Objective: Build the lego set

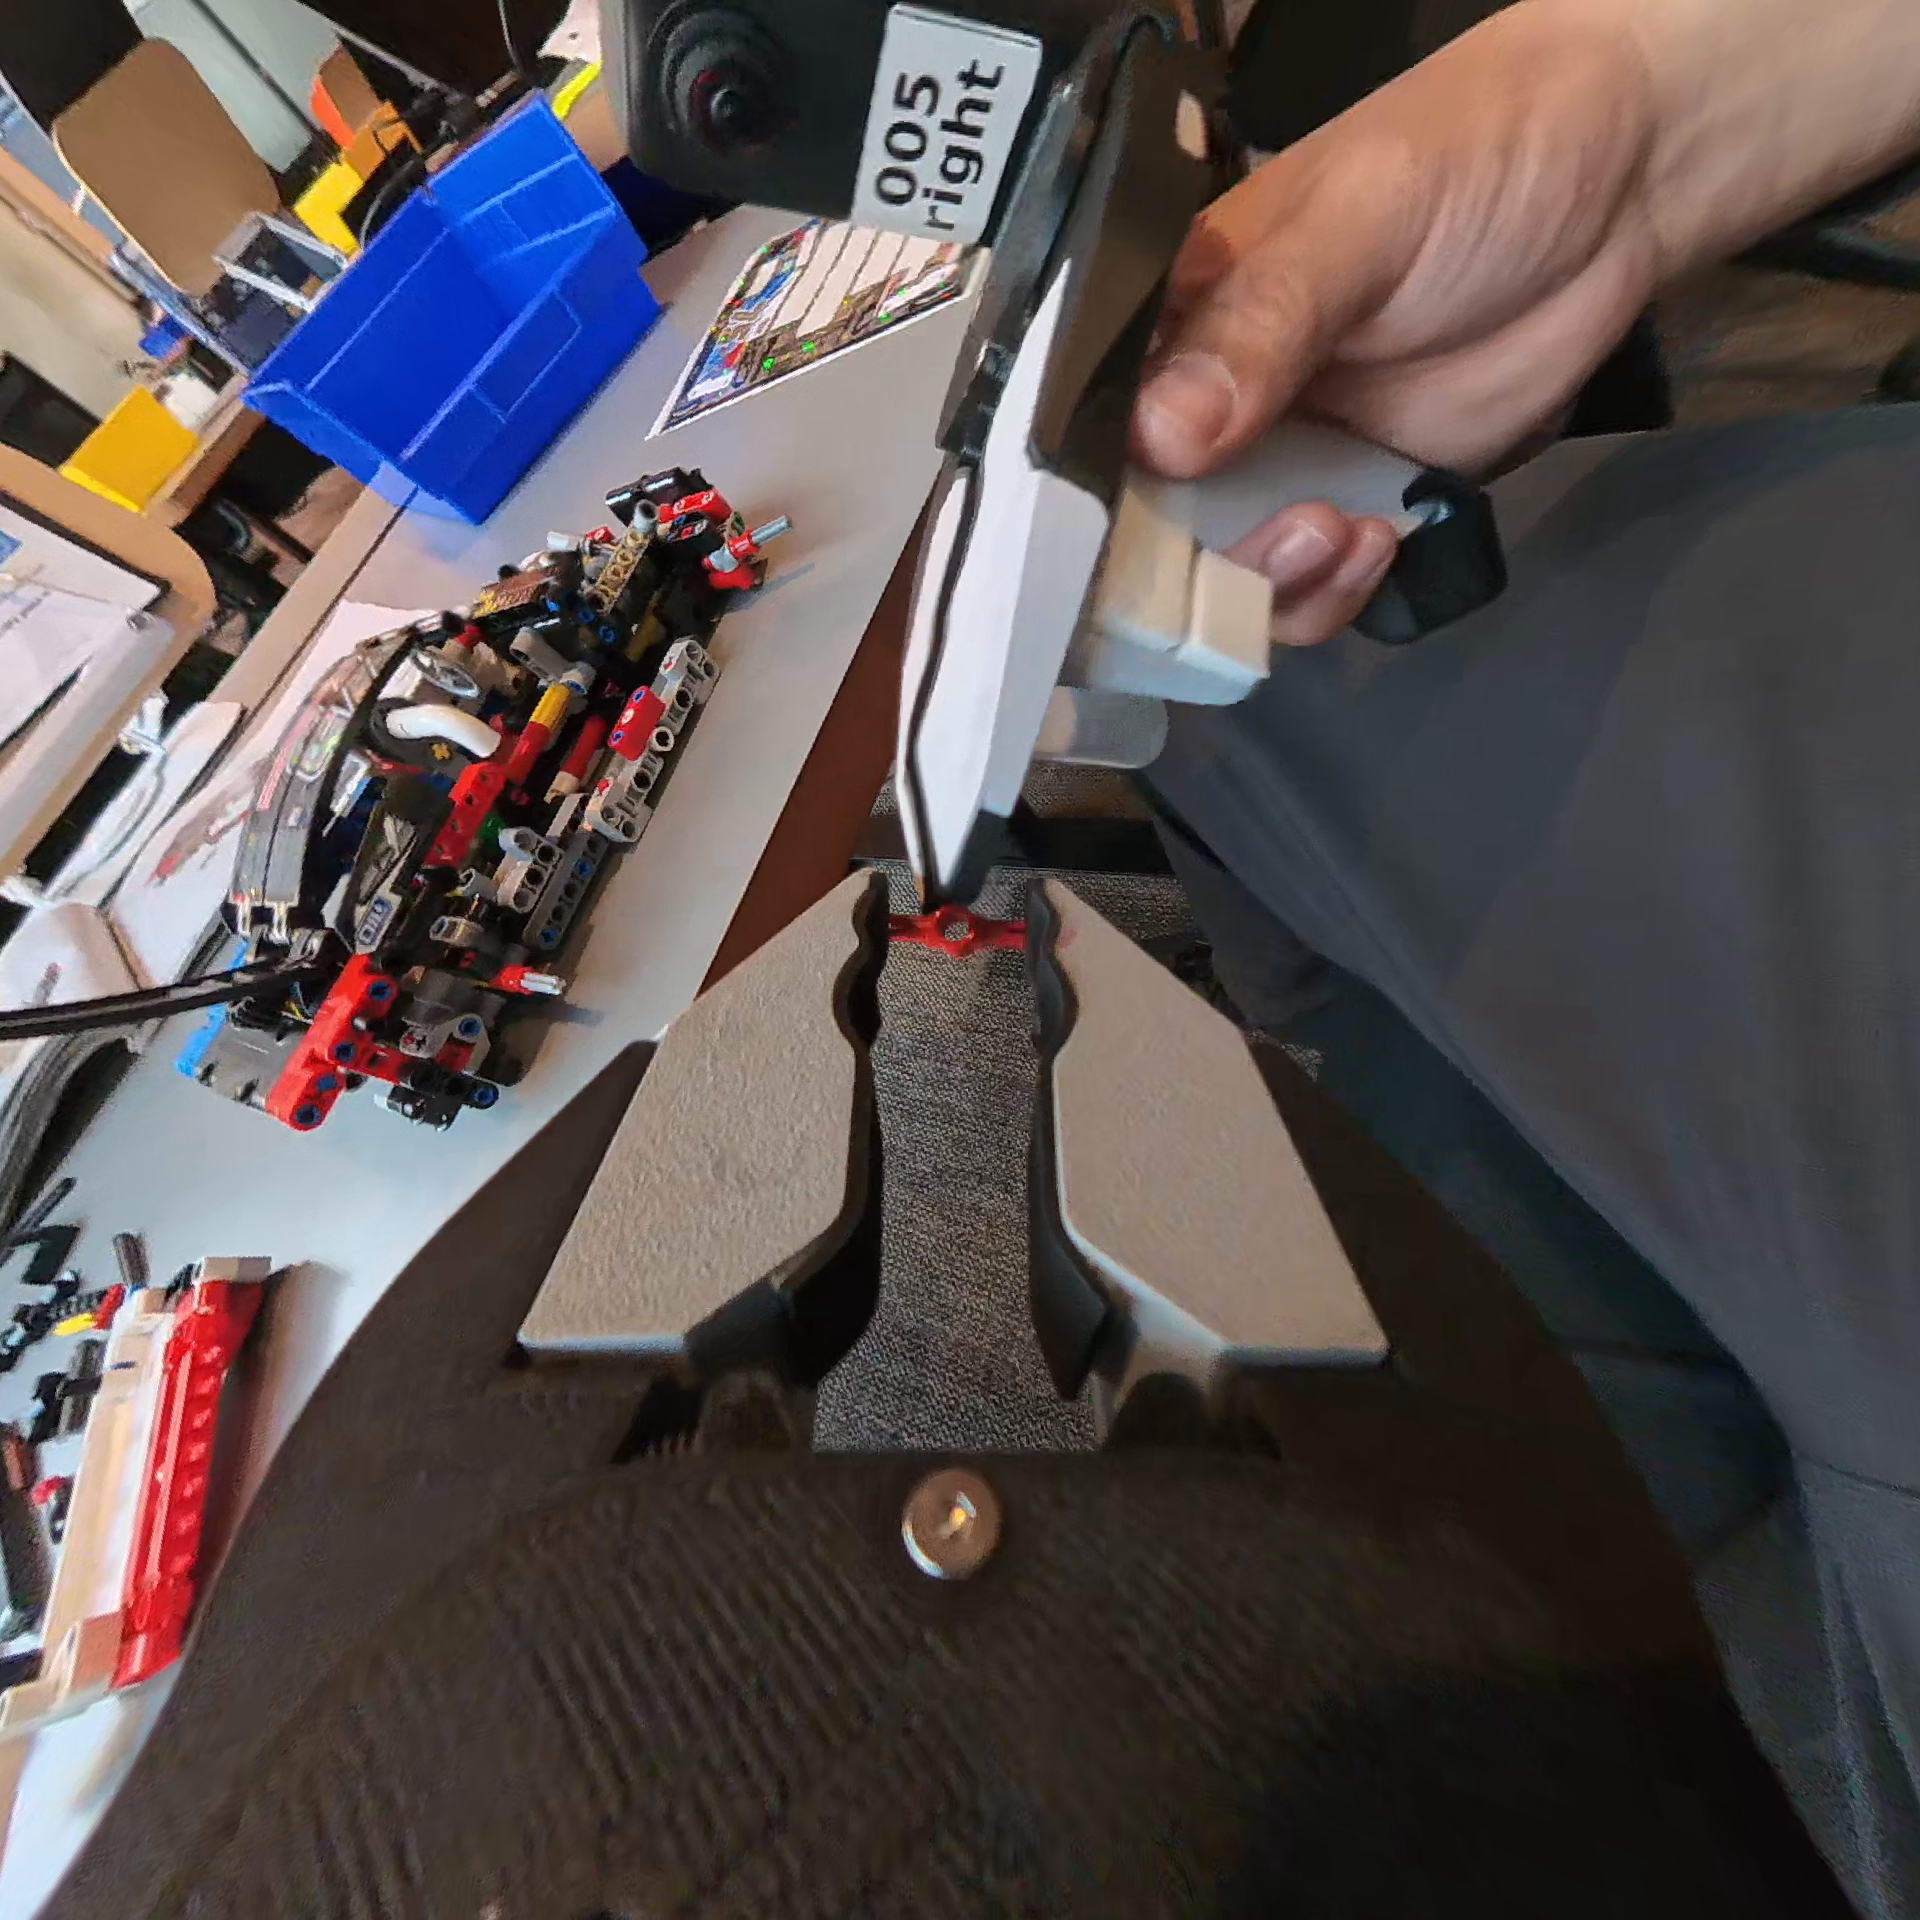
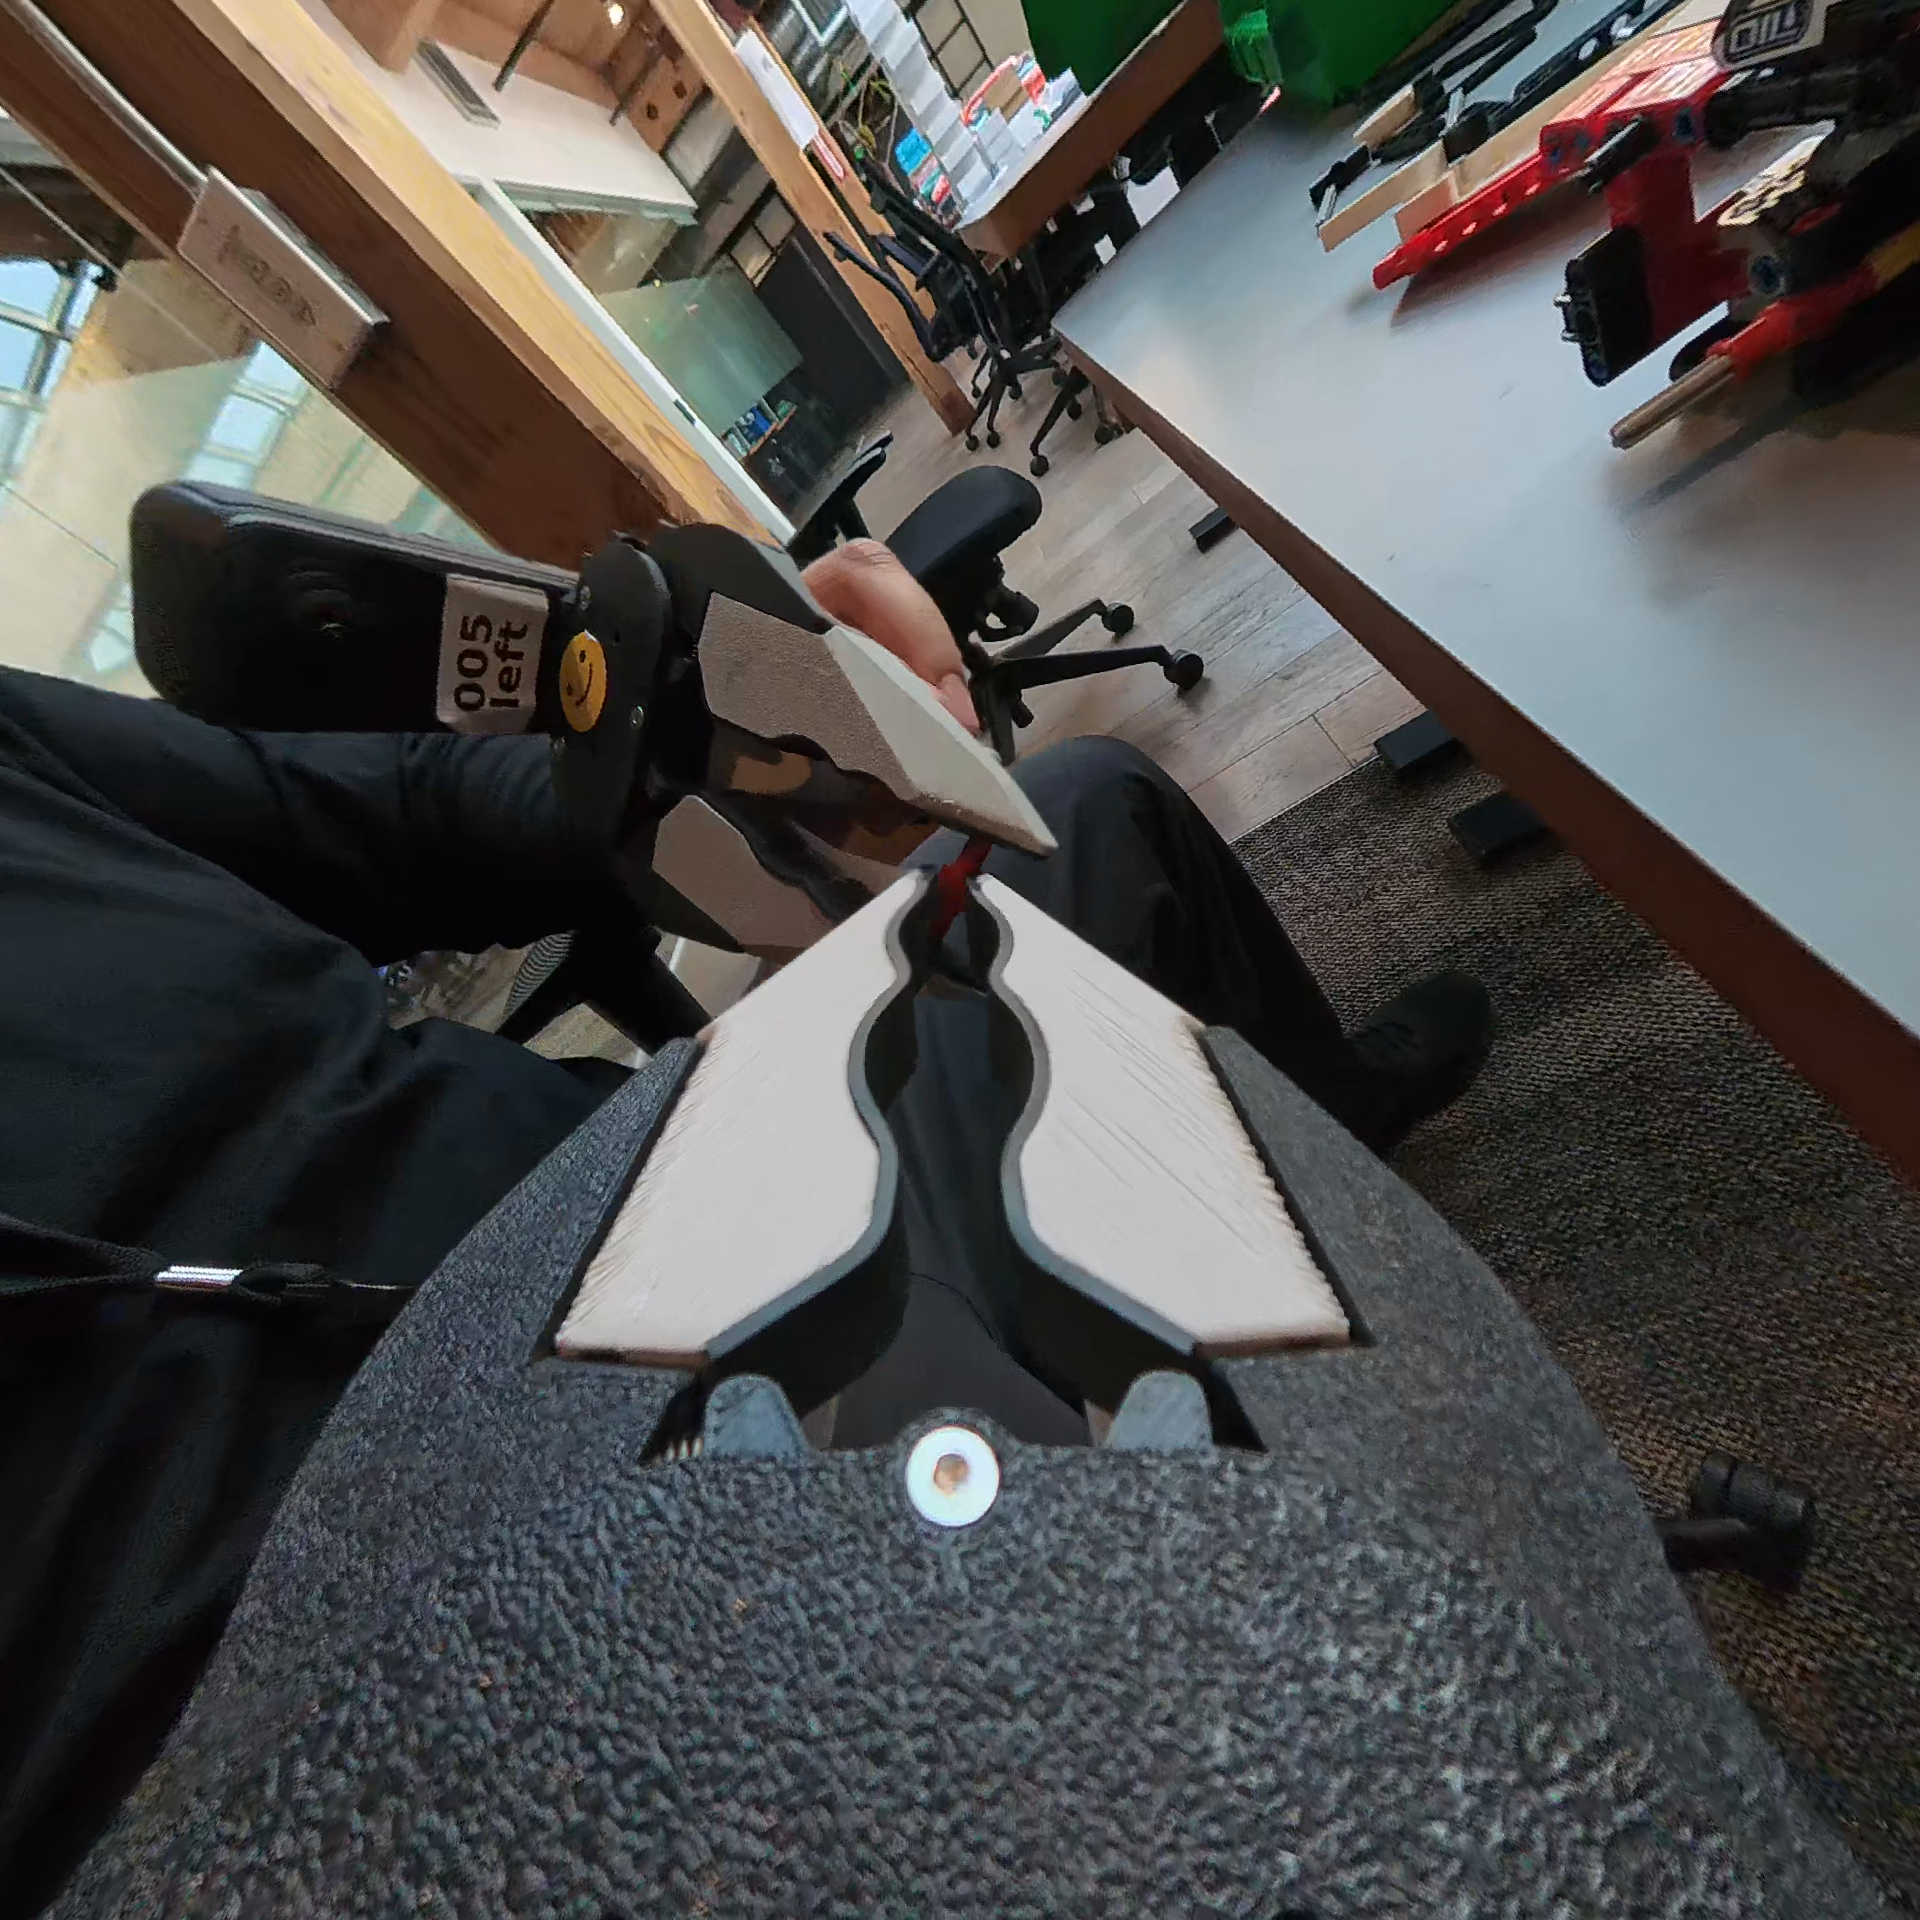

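Observation:
A small red lego piece (image 1: 956, 930) is held in the air just off the table's near edge, over the person's lap. My left gripper (image 1: 956, 914) is shut on it, the piece spanning the gap between the two fingertips. My right gripper (image 1: 951, 883) comes down from above with its tips on the middle of the piece. In the right wrist view my right gripper (image 2: 953, 883) is nearly closed, with the red piece (image 2: 961, 868) pinched between its tips, and the left gripper (image 2: 966, 868) meets it from the left. The half-built lego car (image 1: 468, 810) lies on the grey table (image 1: 790, 675).
A blue bin (image 1: 468, 301) and an instruction booklet (image 1: 821, 312) lie beyond the car. A red and white panel with loose parts (image 1: 156, 1455) lies at the left. The table edge (image 2: 1455, 675) runs to the right, with an office chair (image 2: 977, 540) and carpet (image 2: 1662, 1143) below.

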Tool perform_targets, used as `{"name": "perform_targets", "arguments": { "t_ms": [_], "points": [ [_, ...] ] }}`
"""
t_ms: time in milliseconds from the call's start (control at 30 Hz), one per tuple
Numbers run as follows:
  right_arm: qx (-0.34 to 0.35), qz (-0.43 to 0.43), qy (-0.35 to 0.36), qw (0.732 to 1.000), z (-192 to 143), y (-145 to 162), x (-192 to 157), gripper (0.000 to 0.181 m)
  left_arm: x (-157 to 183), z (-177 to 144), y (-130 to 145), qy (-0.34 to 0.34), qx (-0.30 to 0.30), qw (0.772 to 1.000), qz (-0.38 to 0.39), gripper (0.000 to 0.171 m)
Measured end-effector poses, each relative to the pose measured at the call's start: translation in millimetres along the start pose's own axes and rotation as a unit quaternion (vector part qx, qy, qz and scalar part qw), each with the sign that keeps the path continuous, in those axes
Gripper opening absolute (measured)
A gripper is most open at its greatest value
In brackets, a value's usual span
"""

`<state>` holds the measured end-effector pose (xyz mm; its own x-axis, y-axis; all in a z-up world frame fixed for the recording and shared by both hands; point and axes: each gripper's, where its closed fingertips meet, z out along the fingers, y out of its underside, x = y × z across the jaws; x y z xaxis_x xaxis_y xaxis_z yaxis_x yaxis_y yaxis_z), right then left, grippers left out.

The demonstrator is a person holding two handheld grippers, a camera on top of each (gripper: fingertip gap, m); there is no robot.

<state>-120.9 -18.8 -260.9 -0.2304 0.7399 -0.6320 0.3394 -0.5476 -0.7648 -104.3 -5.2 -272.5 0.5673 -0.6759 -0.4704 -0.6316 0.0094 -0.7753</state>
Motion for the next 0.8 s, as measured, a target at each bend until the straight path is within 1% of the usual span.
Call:
{"name": "perform_targets", "arguments": {
  "t_ms": [67, 100, 133, 167, 200, 233, 333, 467, 533, 667, 800],
  "points": [
    [0.000, 0.006, -0.002, 1.000, -1, 0, 0, 0.003, 1, 0, -1, -0.004, -0.002, 1.000, 0.011, 0.023],
    [0.002, 0.013, 0.001, 1.000, -1, -1, 1, 0.012, -1, 0, -1, -0.011, -0.007, 1.000, 0.023, 0.024],
    [0.002, 0.021, 0.004, 1.000, 1, -1, 2, 0.025, -2, 0, -2, -0.020, -0.006, 0.999, 0.038, 0.024],
    [-0.001, 0.022, 0.000, 1.000, 2, 0, 1, 0.021, -3, 0, -4, -0.026, -0.005, 0.998, 0.054, 0.024],
    [-0.004, 0.015, -0.007, 1.000, 3, 0, -3, 0.011, -2, 0, -6, -0.029, -0.005, 0.997, 0.069, 0.023],
    [-0.007, 0.004, -0.005, 1.000, 4, 1, -4, 0.008, -1, 0, -7, -0.031, -0.003, 0.996, 0.080, 0.024],
    [-0.018, -0.055, 0.034, 0.998, 5, 1, -2, 0.008, -2, 1, -7, -0.035, -0.002, 0.996, 0.082, 0.023],
    [-0.013, -0.105, 0.075, 0.992, 5, -5, 1, 0.008, -7, -1, -10, -0.023, 0.025, 0.999, 0.008, 0.024],
    [-0.011, -0.117, 0.084, 0.989, 4, -8, 4, 0.007, -9, -1, -5, -0.007, 0.027, 0.999, -0.033, 0.022],
    [0.008, -0.113, 0.092, 0.989, 1, -14, 9, 0.007, -10, -1, 4, 0.020, 0.027, 0.996, -0.088, 0.023],
    [0.024, -0.118, 0.105, 0.987, -9, -21, 14, 0.007, -10, -8, 7, 0.043, 0.032, 0.989, -0.137, 0.025]
  ]
}}
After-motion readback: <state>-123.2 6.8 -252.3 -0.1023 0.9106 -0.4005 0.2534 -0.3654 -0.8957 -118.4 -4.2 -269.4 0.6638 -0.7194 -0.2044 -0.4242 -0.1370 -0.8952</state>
